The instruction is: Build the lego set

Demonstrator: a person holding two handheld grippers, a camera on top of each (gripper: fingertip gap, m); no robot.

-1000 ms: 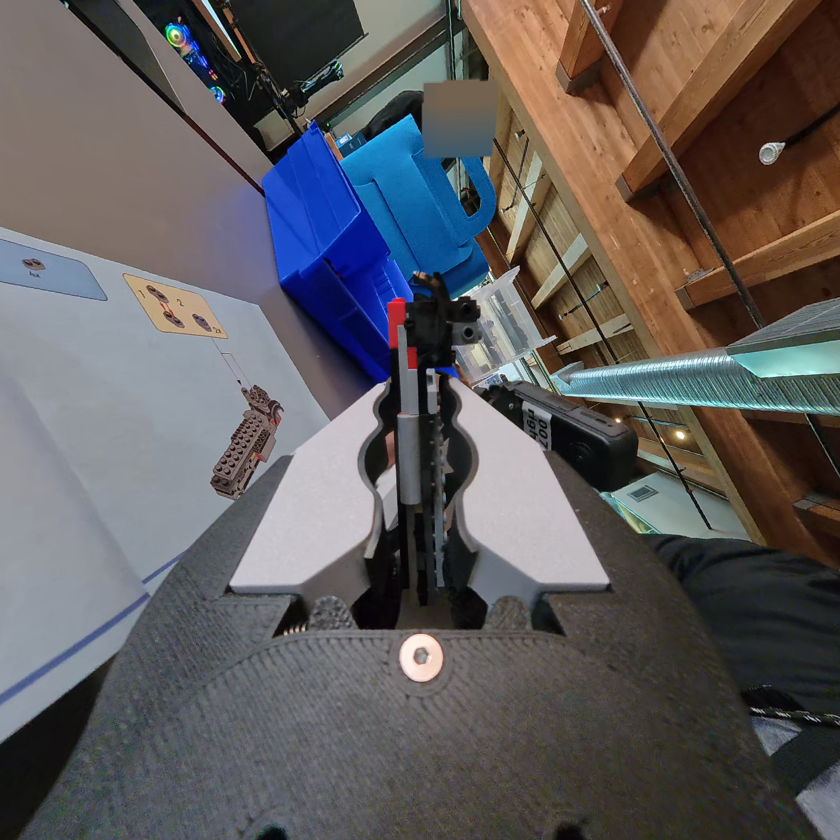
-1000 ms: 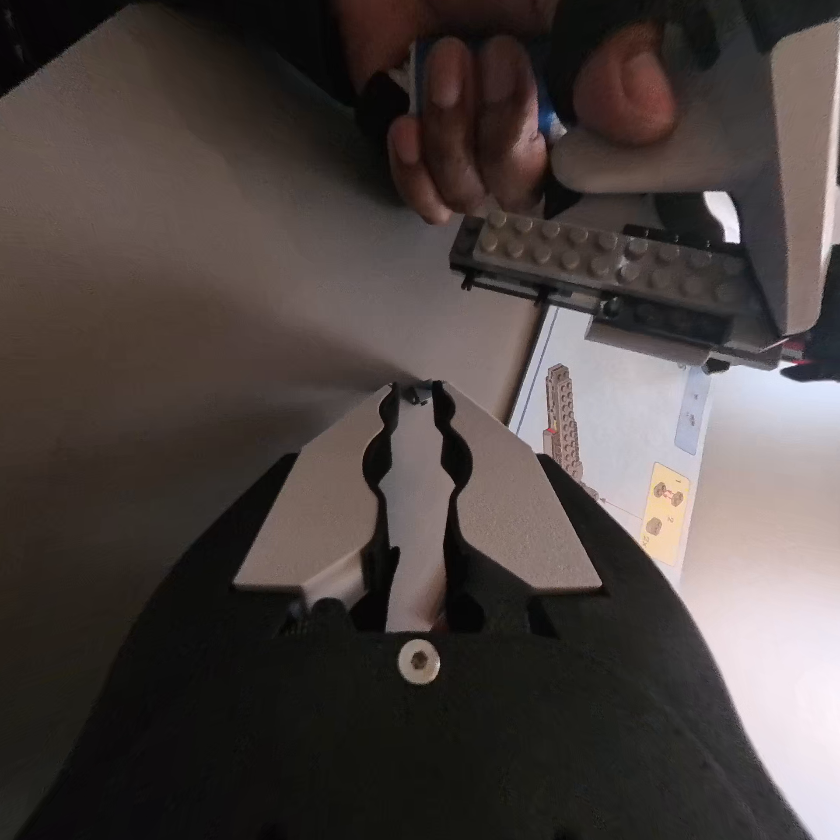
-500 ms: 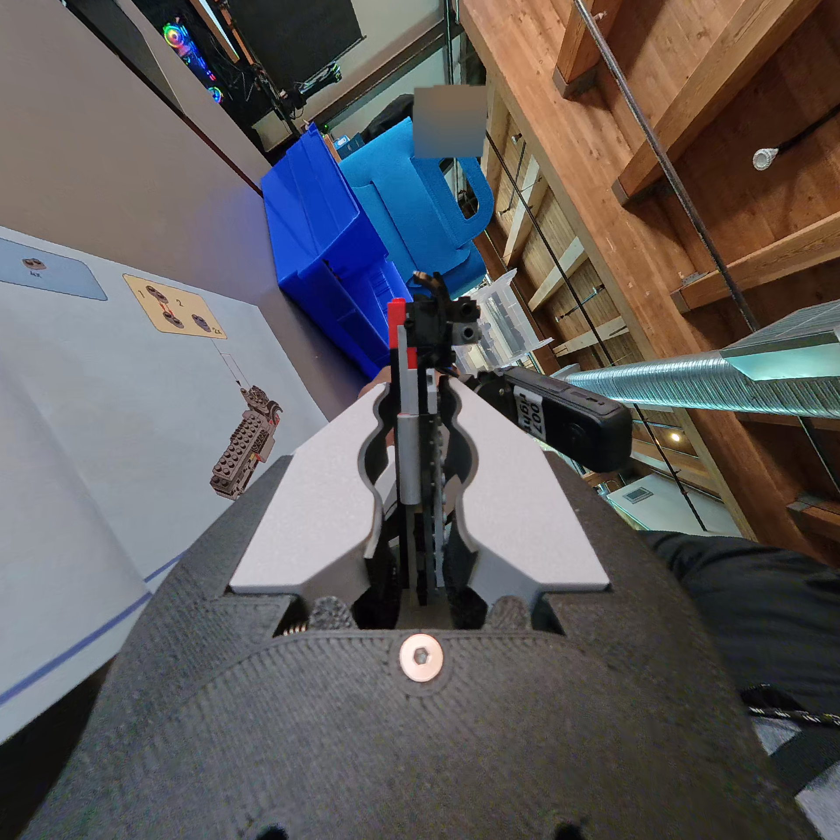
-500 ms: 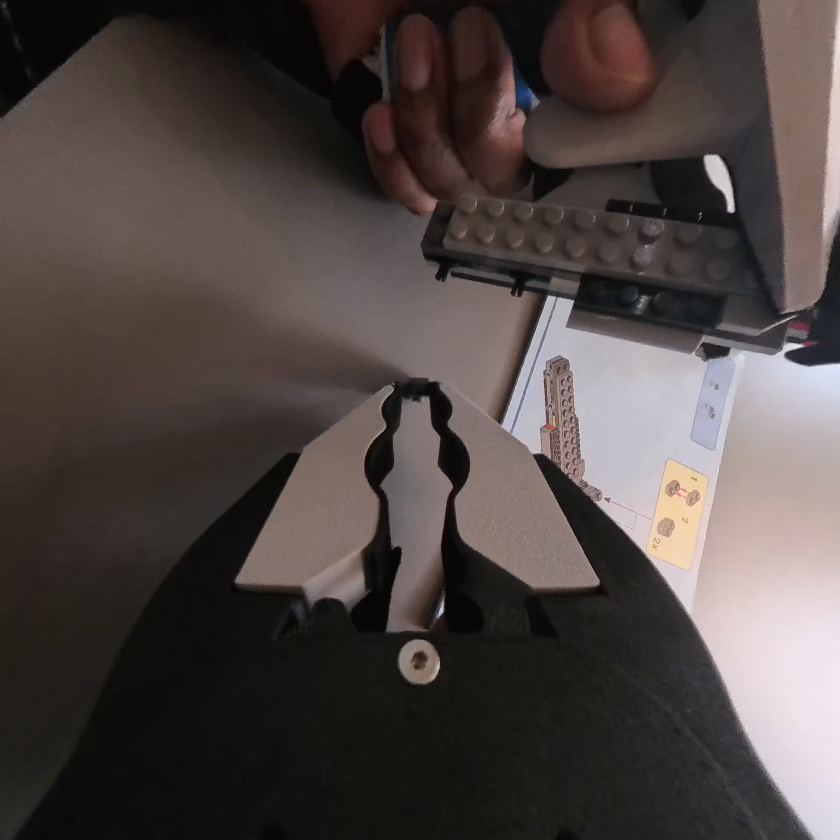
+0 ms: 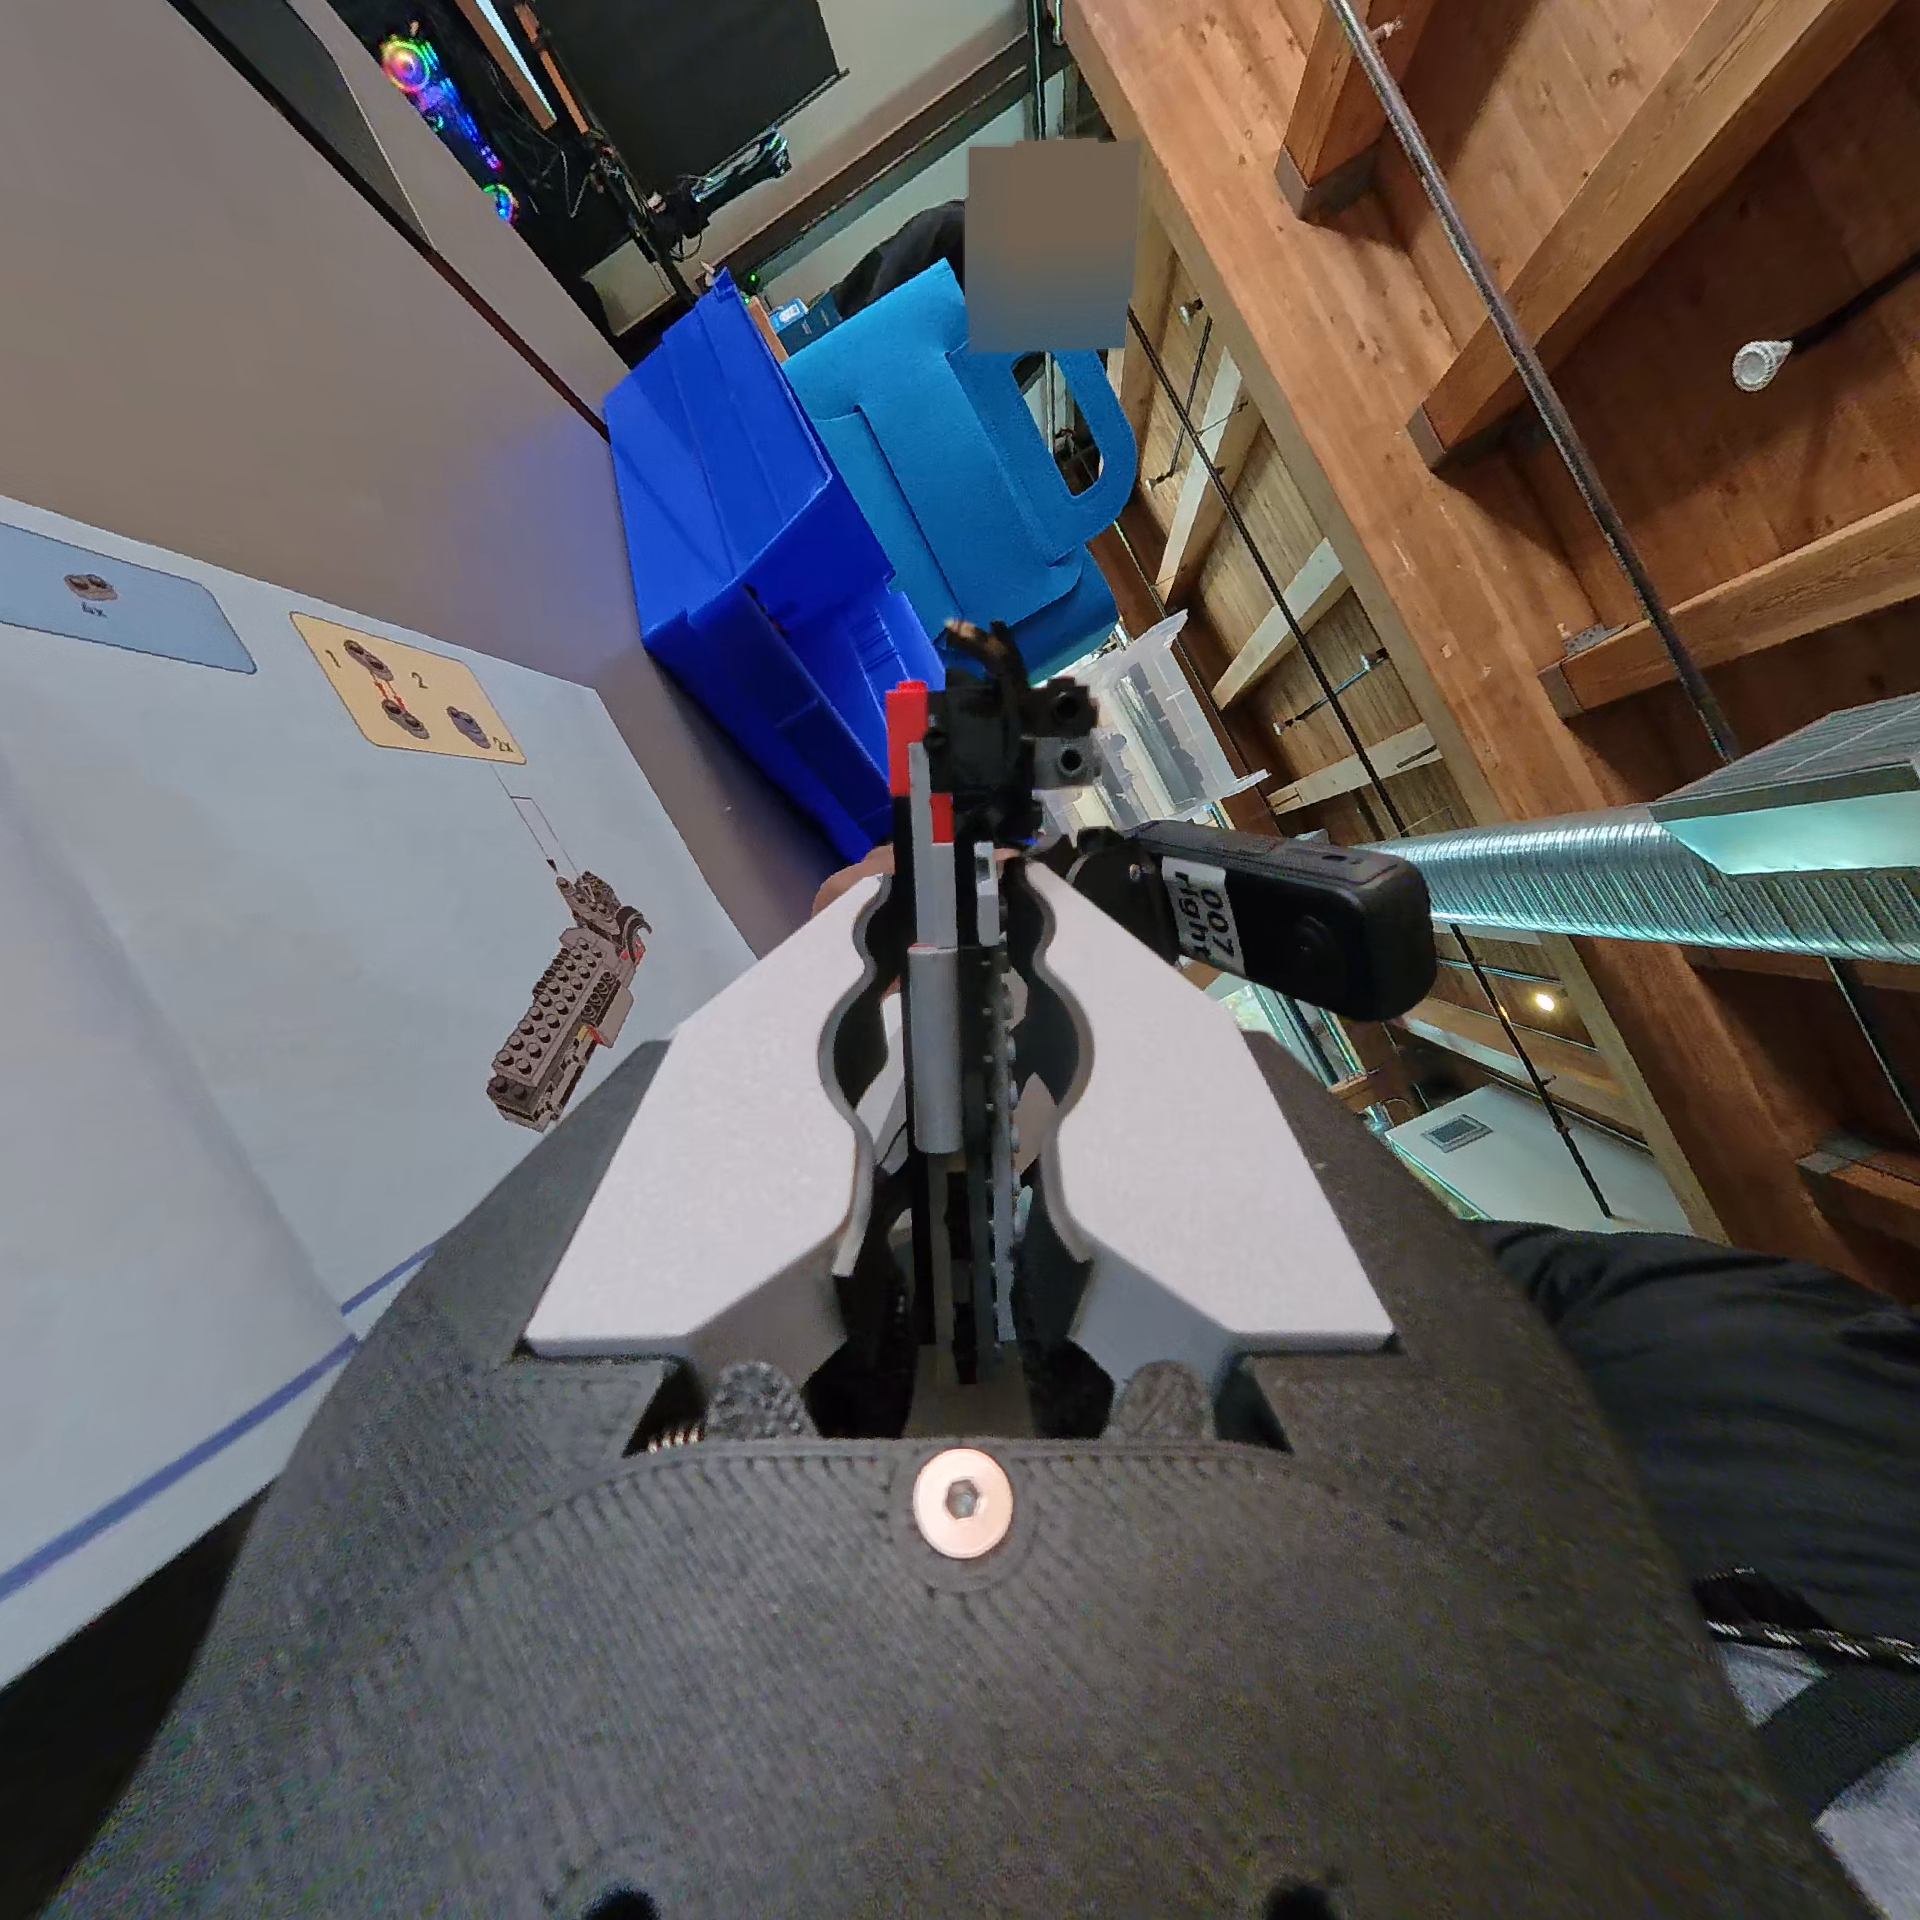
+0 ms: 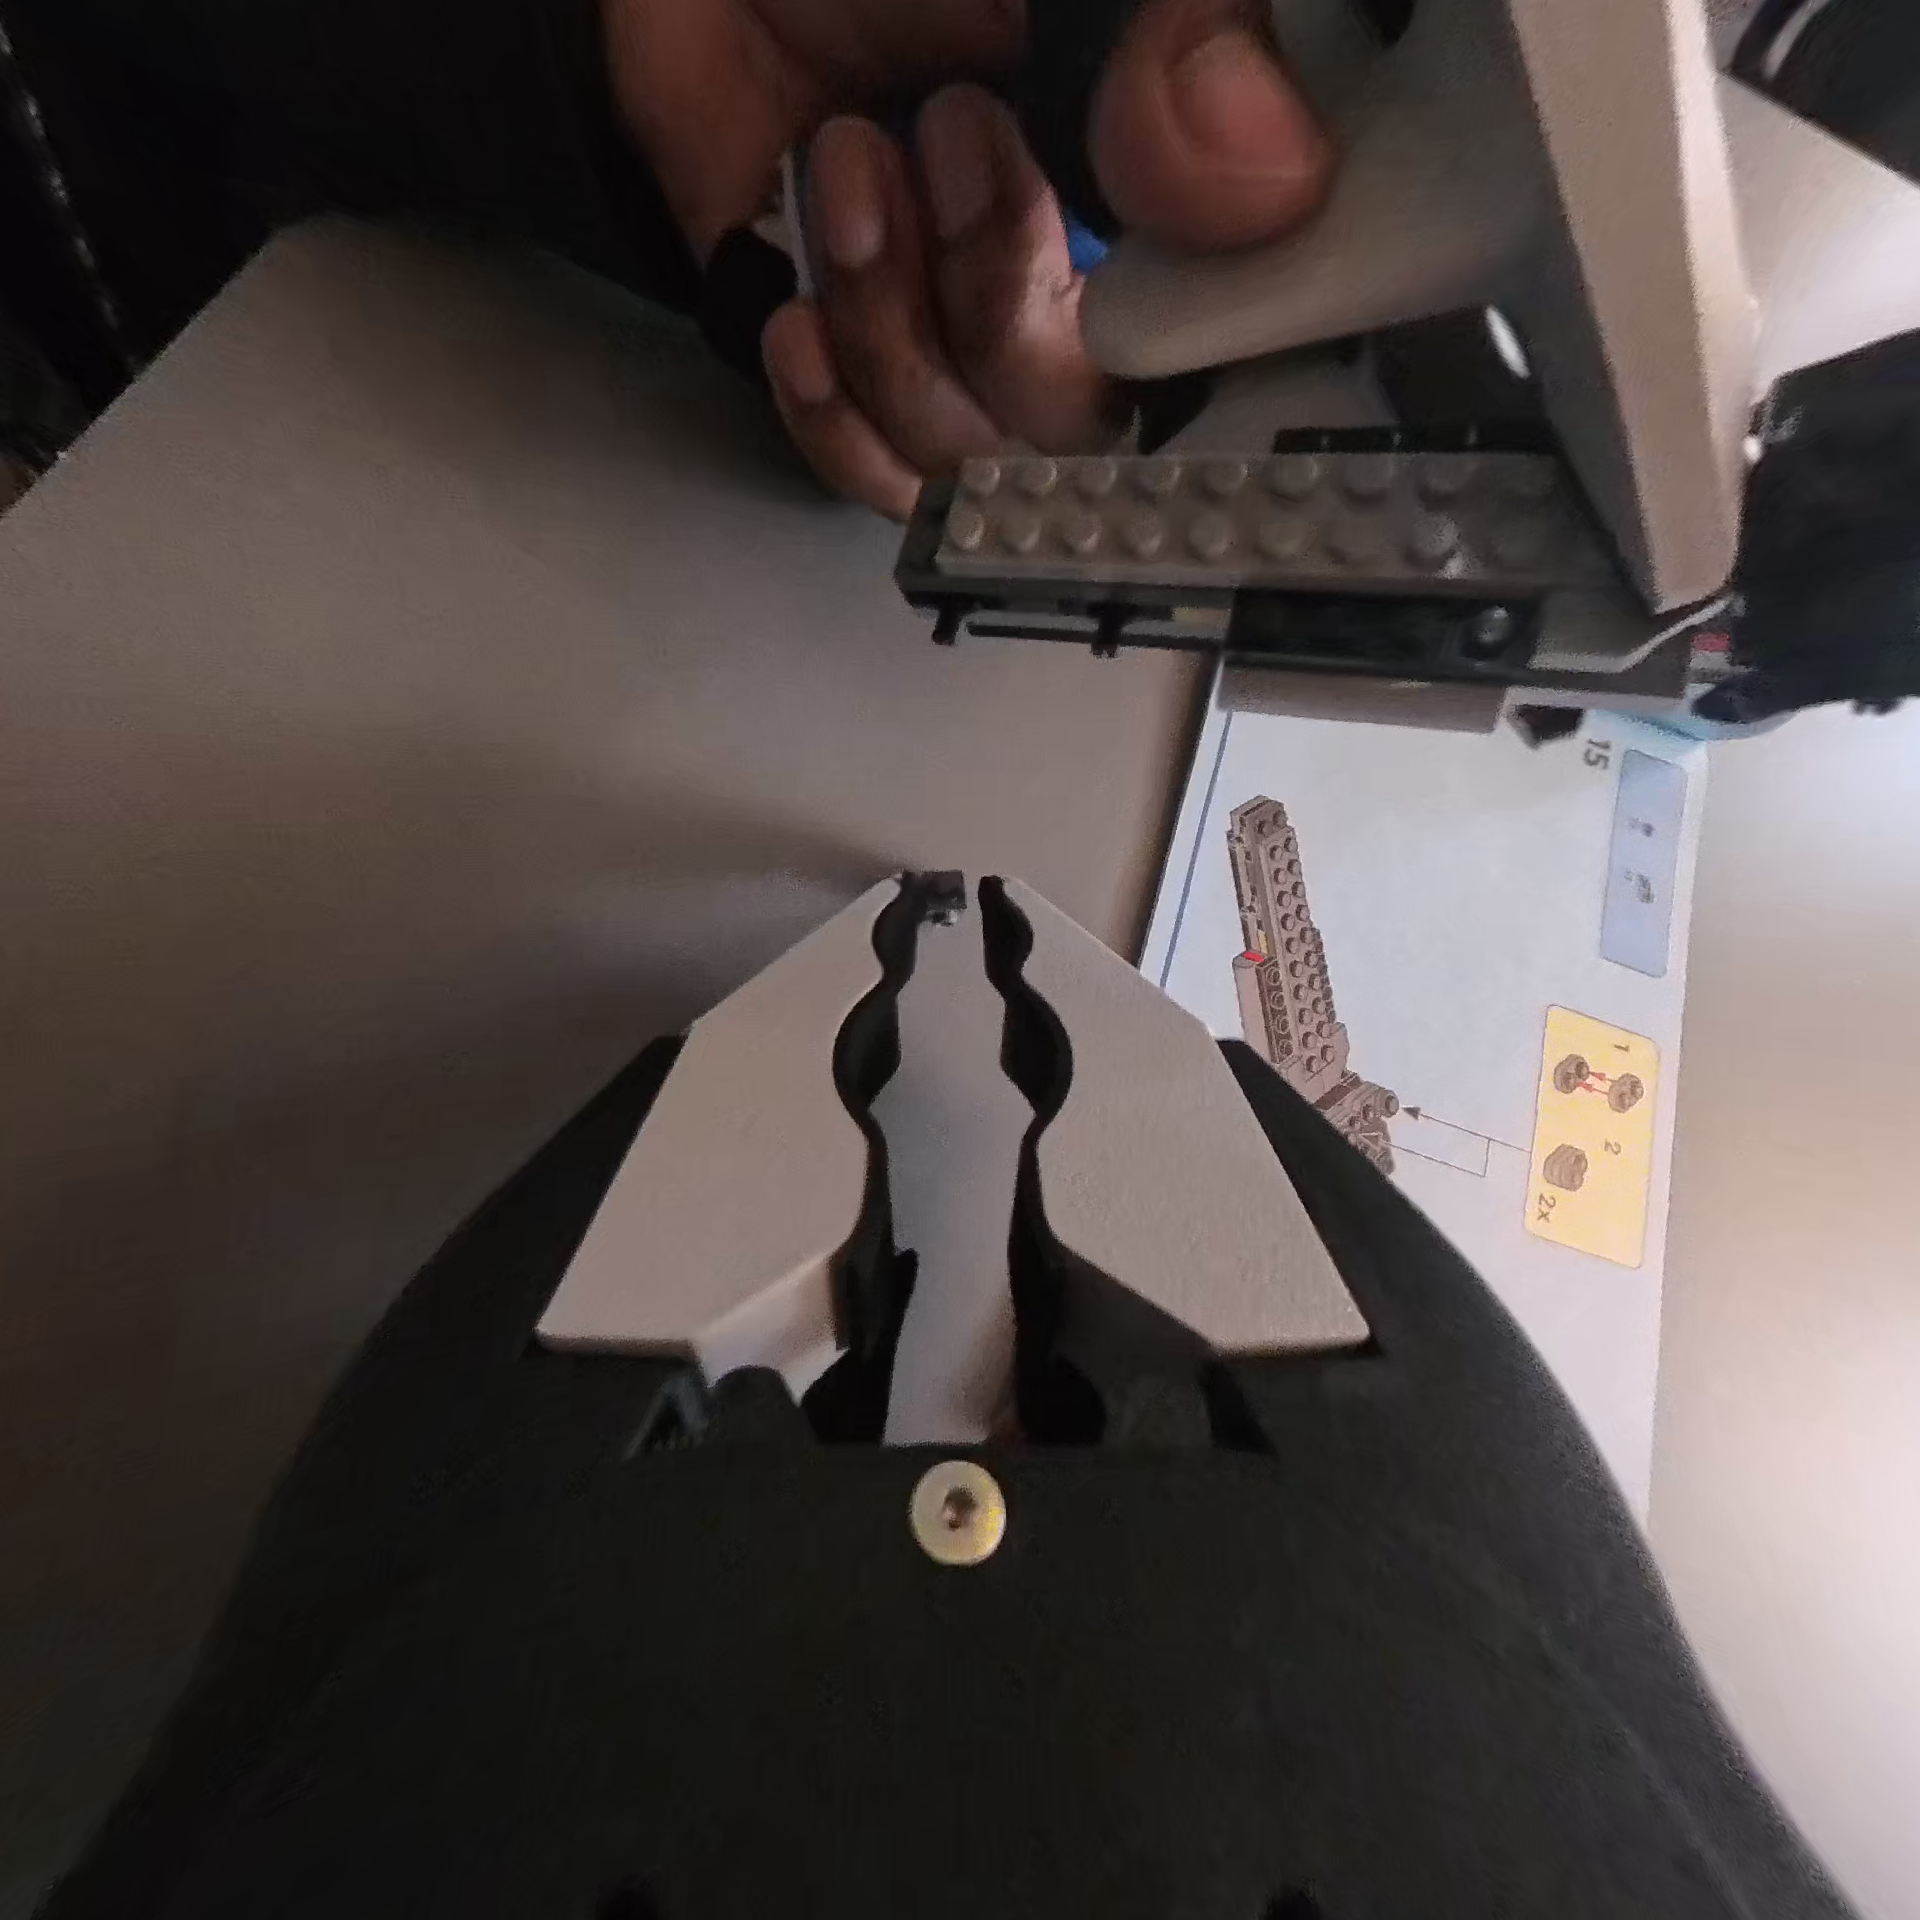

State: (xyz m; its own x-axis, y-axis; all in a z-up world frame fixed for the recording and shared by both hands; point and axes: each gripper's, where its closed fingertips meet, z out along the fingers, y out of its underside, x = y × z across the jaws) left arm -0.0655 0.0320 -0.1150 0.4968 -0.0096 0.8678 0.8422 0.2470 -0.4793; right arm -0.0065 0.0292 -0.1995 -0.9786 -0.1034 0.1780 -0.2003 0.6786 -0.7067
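Left wrist view: left tongs clamp studded grey lego build; right tongs slightly apart, tiny dark piece at one tip.

Lego build: long narrow assembly, dark grey studded plate on top, black and light grey layers beneath, red bits and a black cluster with pin holes at its far end. Held off the table, edge-on between the left gripper's fingers; in the right wrist view it lies level, studs up. Tiny dark piece sits at the right gripper's fingertip, against the left finger. Instruction booklet lies open flat on the table.
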